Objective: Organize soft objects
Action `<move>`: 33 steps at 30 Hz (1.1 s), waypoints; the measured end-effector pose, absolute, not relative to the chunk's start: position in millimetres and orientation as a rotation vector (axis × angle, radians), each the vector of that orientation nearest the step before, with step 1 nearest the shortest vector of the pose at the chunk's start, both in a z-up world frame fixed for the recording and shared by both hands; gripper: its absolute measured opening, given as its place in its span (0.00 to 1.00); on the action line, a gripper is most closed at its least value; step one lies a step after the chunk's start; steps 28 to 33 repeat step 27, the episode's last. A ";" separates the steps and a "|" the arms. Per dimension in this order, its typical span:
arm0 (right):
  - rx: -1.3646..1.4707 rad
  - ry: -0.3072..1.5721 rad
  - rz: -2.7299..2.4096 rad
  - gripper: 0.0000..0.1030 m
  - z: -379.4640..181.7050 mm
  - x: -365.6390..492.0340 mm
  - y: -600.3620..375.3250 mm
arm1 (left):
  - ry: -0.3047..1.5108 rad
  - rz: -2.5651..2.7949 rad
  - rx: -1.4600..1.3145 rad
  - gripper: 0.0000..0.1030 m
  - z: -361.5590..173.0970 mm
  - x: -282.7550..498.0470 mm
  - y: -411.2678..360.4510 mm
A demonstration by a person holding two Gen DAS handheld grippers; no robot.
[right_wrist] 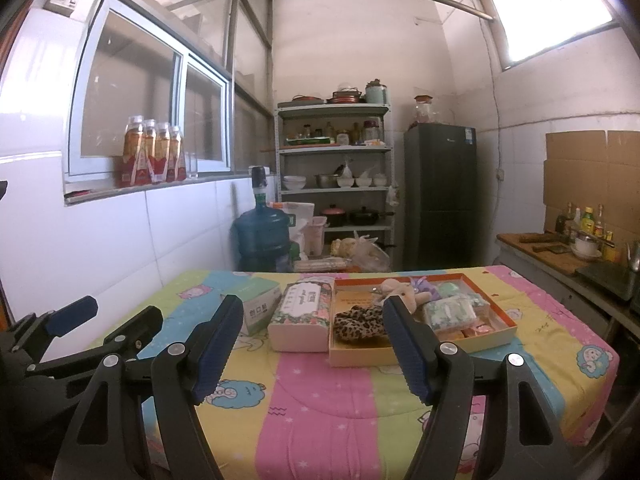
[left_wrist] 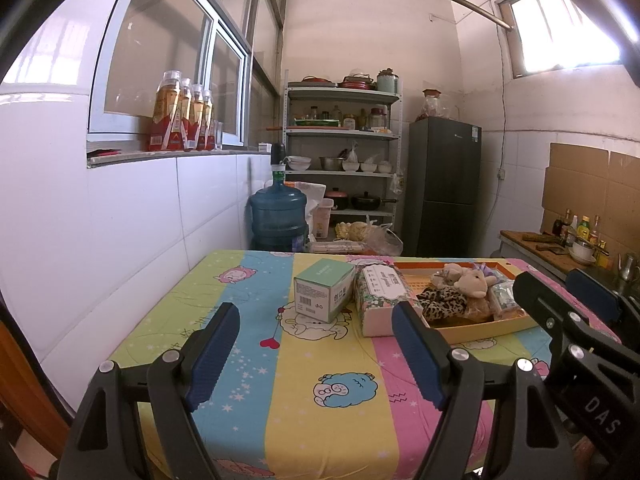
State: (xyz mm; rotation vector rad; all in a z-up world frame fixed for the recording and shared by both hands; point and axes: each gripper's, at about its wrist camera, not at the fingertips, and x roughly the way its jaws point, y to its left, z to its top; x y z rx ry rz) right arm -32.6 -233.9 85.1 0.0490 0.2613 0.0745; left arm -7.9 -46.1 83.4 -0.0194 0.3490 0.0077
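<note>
Plush toy (right_wrist: 402,292) partly behind right tool finger (right_wrist: 408,356), shelf jars (right_wrist: 340,132) indistinct

Two grippers show: the left gripper (left_wrist: 316,346) and the right gripper (right_wrist: 314,344), each with two blue-padded fingers spread apart. At frame centre lie one green box (left_wrist: 322,291), one floral tissue pack (right_wrist: 303,315) and one orange tray (right_wrist: 420,354). In the tray sit one plush bear (left_wrist: 472,283), one leopard-print piece (right_wrist: 358,322) and one purple toy (right_wrist: 423,289). Upper left, four bottles (right_wrist: 154,152) stand together. One water jug (right_wrist: 262,236) and one fridge (right_wrist: 440,196) stand behind.
</note>
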 end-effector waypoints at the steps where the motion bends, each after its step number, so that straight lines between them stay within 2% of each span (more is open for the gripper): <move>1: 0.049 0.262 0.075 0.72 85.3 -32.3 -233.3 | 0.350 0.007 -0.019 0.76 83.3 -8.4 -46.4; 33: 0.054 0.267 0.081 0.72 85.8 -31.4 -230.7 | 0.368 0.022 -0.019 0.76 74.9 -10.6 -51.7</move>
